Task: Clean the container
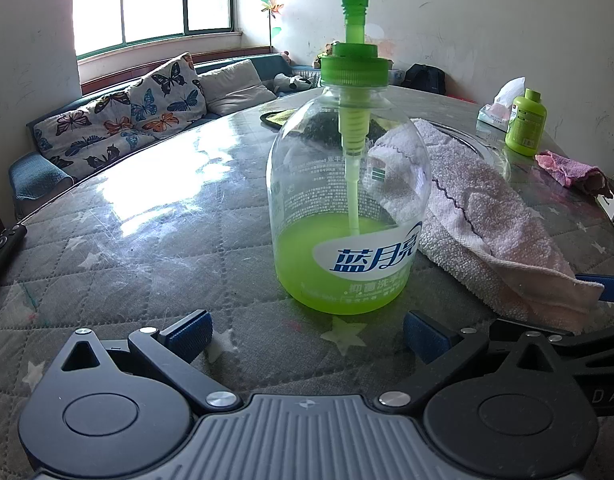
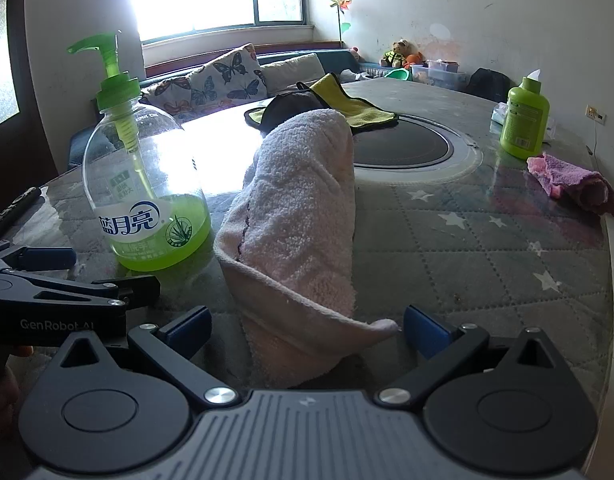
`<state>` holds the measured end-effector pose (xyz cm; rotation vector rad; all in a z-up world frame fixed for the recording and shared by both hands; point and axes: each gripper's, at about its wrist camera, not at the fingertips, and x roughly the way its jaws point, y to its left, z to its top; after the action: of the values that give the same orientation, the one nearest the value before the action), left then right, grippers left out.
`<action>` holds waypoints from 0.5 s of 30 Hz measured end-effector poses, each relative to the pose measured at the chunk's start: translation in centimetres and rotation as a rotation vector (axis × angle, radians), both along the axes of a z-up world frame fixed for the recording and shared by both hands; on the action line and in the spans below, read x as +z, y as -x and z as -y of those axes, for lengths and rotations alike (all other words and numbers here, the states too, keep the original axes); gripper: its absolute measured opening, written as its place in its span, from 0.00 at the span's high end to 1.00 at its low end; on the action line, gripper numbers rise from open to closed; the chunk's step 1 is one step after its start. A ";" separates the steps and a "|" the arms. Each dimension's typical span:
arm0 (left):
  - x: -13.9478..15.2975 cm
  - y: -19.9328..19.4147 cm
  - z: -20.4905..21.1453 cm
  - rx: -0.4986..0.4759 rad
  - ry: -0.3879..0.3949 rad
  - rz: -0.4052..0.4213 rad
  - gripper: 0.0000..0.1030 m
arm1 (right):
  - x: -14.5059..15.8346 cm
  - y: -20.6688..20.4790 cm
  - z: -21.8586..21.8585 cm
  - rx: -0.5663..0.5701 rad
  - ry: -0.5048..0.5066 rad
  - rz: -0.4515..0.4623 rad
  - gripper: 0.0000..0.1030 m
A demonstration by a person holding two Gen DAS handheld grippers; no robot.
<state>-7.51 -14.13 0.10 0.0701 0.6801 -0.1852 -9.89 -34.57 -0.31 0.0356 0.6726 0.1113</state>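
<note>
A clear pump bottle (image 1: 347,216) with a green pump head and a low layer of green liquid stands upright on the round table, straight ahead of my left gripper (image 1: 305,334). That gripper is open and its blue pads are a little short of the bottle's base. A pale pink towel (image 2: 299,216) lies in a long heap right of the bottle (image 2: 143,184). My right gripper (image 2: 307,330) is open with the towel's near end lying between its fingers, not clamped. The left gripper (image 2: 47,280) shows at the left edge of the right wrist view.
The table (image 2: 487,264) has a quilted star-pattern cover under glass, with a dark round inset (image 2: 403,146) in the middle. A small green bottle (image 2: 523,120), a purple-pink cloth (image 2: 571,182), a yellow and black cloth (image 2: 335,104) and a tissue pack (image 1: 501,106) lie further back. A sofa with cushions (image 1: 139,116) runs behind.
</note>
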 end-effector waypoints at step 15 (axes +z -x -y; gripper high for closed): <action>0.1 0.1 -0.3 0.026 0.003 0.002 0.00 | -0.1 -0.1 -0.3 0.004 0.034 -0.008 0.00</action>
<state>-7.63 -13.80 0.16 0.0585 0.6781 -0.1614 -9.74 -34.26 -0.39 0.0023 0.6824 0.1042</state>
